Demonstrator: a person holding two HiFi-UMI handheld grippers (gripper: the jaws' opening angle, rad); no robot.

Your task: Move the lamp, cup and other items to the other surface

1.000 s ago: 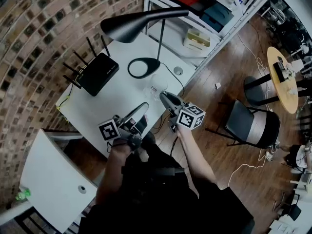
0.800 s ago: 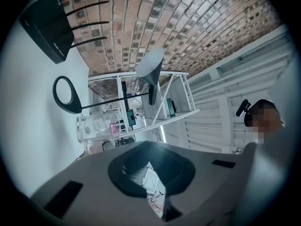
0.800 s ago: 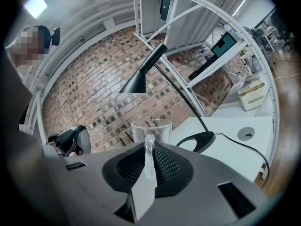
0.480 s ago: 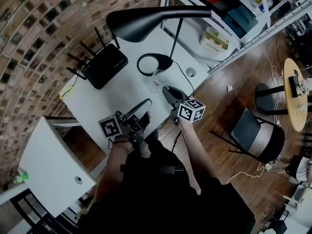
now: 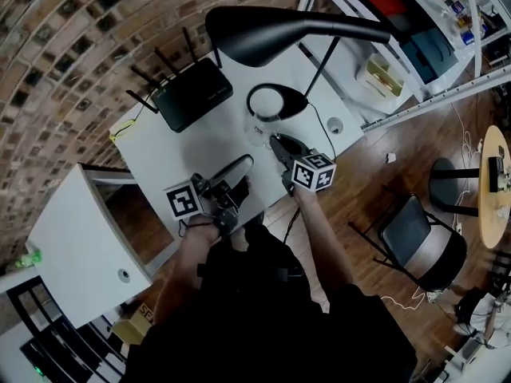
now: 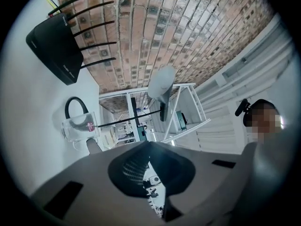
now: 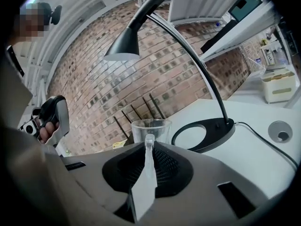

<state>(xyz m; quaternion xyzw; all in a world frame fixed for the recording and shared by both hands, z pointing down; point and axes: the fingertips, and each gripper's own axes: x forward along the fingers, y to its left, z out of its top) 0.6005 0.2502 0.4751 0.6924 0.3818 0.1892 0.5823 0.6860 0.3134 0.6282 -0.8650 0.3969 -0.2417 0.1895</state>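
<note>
**On the white table: cup handle clamped in the right hand-held gripper**

At the far left of the head view stands a second white surface (image 5: pixel 80 230), set lower and apart from the table (image 5: pixel 172 154) by a gap. On the table's back part lies a black router (image 5: pixel 192 94), its antennas pointing toward the brick wall. Nearer the person, the left hand-held gripper (image 5: pixel 244 163) hovers over the table's front edge with its jaws together and nothing between them (only a thin slit of light shows in its own view). Just to its right stands the clear glass cup (image 5: pixel 258 128), upright on the table and touching the rim of the lamp's ring base. The right hand-held gripper (image 5: pixel 276 140) is closed on the cup's handle, which runs straight down between its jaws. Above both arches the black lamp (image 5: pixel 287 34), its shade hanging over the router side and its cord trailing right toward a hole in the tabletop. Beyond the table's right end is a metal shelf (image 5: pixel 415 30).
</note>
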